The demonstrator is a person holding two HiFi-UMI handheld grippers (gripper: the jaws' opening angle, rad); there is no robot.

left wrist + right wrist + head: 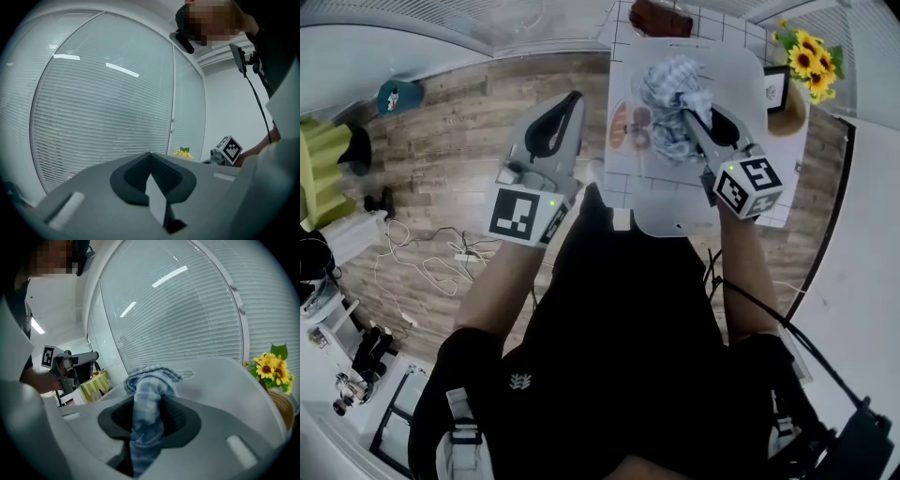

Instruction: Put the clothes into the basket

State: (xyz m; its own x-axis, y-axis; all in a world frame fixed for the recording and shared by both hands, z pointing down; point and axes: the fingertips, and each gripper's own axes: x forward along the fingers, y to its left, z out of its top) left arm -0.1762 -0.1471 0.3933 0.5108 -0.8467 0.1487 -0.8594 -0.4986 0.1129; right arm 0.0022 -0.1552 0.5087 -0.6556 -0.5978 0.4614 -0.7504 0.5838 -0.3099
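Over white desk [713,22], blinds [187,319] behind, wood floor [478,122], my right tongs [696,111] gripping plaid cloth [667,80], left tongs [575,97] clenched empty

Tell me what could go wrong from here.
The right tongs pinch only part of the plaid cloth; the loose rest could catch on the rim of the white basket instead of dropping in. The sunflowers stand close beside the basket, so a wide swing might knock them over.

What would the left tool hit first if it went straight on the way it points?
The left tool points almost level at the window blinds. Its own view shows nothing between it and them, so the blinds would likely come first. How far off they are is unclear.
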